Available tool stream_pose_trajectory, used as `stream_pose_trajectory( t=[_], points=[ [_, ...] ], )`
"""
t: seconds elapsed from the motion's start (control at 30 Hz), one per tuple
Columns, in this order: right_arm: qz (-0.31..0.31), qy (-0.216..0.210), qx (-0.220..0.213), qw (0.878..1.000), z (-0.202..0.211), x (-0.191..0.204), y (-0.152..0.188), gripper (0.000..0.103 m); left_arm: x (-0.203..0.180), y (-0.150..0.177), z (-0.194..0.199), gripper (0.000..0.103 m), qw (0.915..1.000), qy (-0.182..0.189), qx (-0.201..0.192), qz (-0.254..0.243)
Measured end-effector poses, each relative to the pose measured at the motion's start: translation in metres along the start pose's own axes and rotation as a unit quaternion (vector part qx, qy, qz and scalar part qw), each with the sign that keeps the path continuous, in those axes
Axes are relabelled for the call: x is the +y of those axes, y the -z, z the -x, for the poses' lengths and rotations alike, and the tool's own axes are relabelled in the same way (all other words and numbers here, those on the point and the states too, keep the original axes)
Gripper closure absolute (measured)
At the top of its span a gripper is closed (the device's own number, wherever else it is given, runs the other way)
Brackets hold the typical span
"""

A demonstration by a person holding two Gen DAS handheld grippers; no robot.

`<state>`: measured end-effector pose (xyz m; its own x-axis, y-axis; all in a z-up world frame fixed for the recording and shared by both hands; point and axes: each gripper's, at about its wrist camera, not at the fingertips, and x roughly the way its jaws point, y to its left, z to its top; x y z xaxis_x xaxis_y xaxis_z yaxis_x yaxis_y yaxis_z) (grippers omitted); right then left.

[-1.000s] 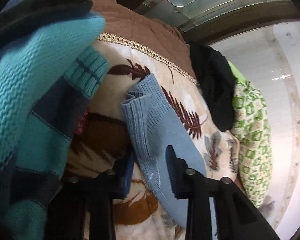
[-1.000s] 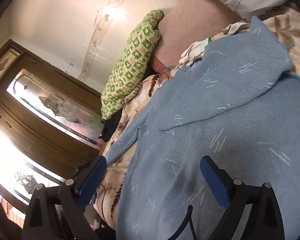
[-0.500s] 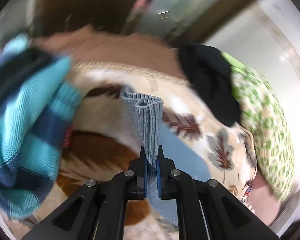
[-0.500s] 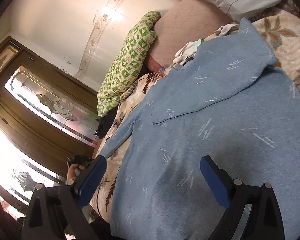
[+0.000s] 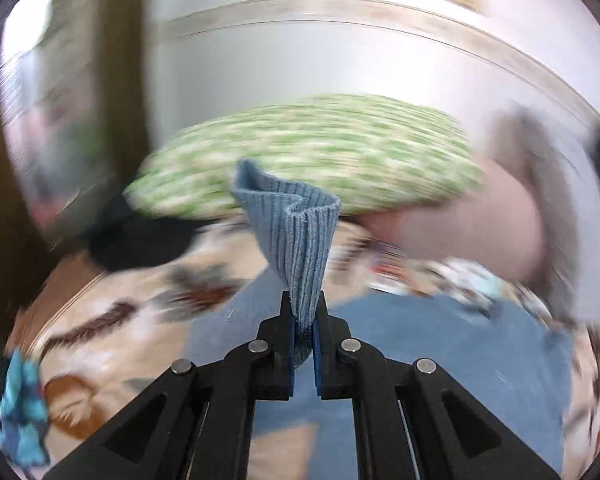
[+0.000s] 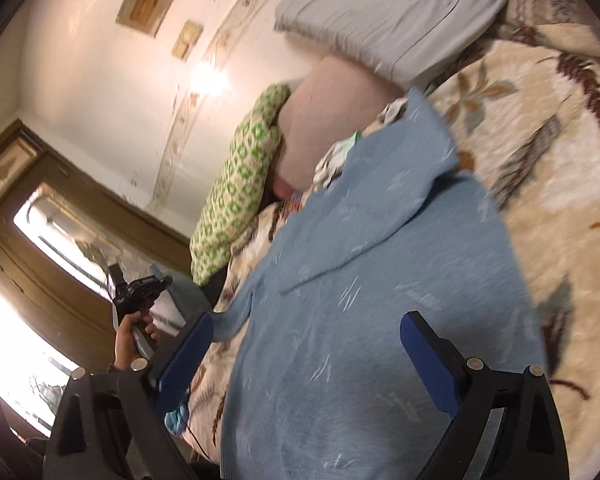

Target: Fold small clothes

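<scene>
Over the floral cream blanket [image 6: 540, 152], the left gripper [image 5: 303, 320] pinches the light-blue knit sweater's [image 6: 380, 300] ribbed cuff [image 5: 296, 232], its surroundings blurred, while the right gripper [image 6: 306, 356] gapes wide, holding nothing.

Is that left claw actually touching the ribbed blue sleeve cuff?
Touching. The left wrist view shows the left gripper shut on the sleeve cuff of the blue sweater, ribbed fabric pinched between its blue pads.

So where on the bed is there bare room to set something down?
Bare floral blanket lies between the blue sweater and the grey pillow. It is crowded at the sweater's far end: green patterned cushion, pink cushion, small clothes.
</scene>
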<state>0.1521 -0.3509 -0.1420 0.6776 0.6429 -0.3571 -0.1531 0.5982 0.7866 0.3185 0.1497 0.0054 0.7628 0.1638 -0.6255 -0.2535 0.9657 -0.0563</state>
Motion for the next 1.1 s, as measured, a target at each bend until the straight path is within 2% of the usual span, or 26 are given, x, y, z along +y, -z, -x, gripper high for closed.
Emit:
stream_pose_trajectory(
  t=[0.13,0.33,0.43,0.5,0.57,0.63,0.7,0.73,0.77,0.8,0.87,0.9,0.93,0.97,1.0,1.07,1.1],
  points=[
    [-0.022,-0.011,-0.027,0.999,0.023,-0.017,-0.006,0.007,-0.095,0.001,0.000,0.097,0.9954,0.055,0.002,-0.078],
    [-0.053,-0.029,-0.065,0.996,0.056,-0.039,-0.018,0.007,-0.238,0.011,-0.010,0.097,0.9796,0.121,0.003,-0.161],
    [-0.066,-0.035,-0.076,0.994,0.064,-0.047,-0.023,0.007,-0.301,0.030,-0.015,0.097,0.9690,0.153,0.004,-0.194],
    [-0.072,-0.035,-0.079,0.994,0.067,-0.051,-0.025,0.007,-0.342,0.054,-0.017,0.097,0.9602,0.176,0.006,-0.216],
    [-0.082,-0.037,-0.077,0.993,0.067,-0.057,-0.025,0.007,-0.376,0.081,-0.027,0.097,0.9548,0.182,0.010,-0.234],
    [-0.087,-0.036,-0.075,0.993,0.067,-0.060,-0.026,0.007,-0.395,0.109,-0.046,0.096,0.9512,0.175,0.042,-0.251],
    [-0.089,-0.037,-0.075,0.993,0.067,-0.060,-0.026,0.007,-0.412,0.144,-0.067,0.092,0.9375,0.179,0.100,-0.281],
    [-0.087,-0.037,-0.074,0.993,0.066,-0.060,-0.026,0.007,-0.415,0.160,-0.077,0.088,0.9275,0.181,0.132,-0.300],
    [-0.083,-0.035,-0.072,0.993,0.065,-0.059,-0.026,0.007,-0.417,0.174,-0.082,0.076,0.9142,0.187,0.164,-0.320],
    [-0.082,-0.032,-0.070,0.994,0.064,-0.058,-0.026,0.007,-0.414,0.179,-0.079,0.065,0.9097,0.193,0.170,-0.326],
    [-0.084,-0.029,-0.067,0.994,0.061,-0.058,-0.023,0.007,-0.398,0.173,-0.055,0.060,0.9104,0.211,0.136,-0.329],
    [-0.083,-0.027,-0.066,0.994,0.060,-0.058,-0.022,0.007,-0.388,0.167,-0.044,0.053,0.9136,0.214,0.121,-0.324],
    [-0.082,-0.023,-0.065,0.994,0.058,-0.057,-0.022,0.007,-0.374,0.159,-0.033,0.047,0.9188,0.218,0.106,-0.312],
    [-0.078,-0.018,-0.065,0.995,0.056,-0.055,-0.021,0.007,-0.354,0.149,-0.023,0.036,0.9253,0.224,0.092,-0.292],
    [-0.076,-0.013,-0.064,0.995,0.054,-0.054,-0.021,0.007,-0.323,0.135,-0.008,0.031,0.9345,0.230,0.070,-0.262],
    [-0.076,0.000,-0.057,0.995,0.048,-0.054,-0.019,0.007,-0.278,0.119,0.005,0.026,0.9473,0.220,0.040,-0.229],
    [-0.082,0.003,-0.051,0.995,0.044,-0.055,-0.019,0.007,-0.250,0.113,0.008,0.023,0.9559,0.198,0.027,-0.215]
  ],
)
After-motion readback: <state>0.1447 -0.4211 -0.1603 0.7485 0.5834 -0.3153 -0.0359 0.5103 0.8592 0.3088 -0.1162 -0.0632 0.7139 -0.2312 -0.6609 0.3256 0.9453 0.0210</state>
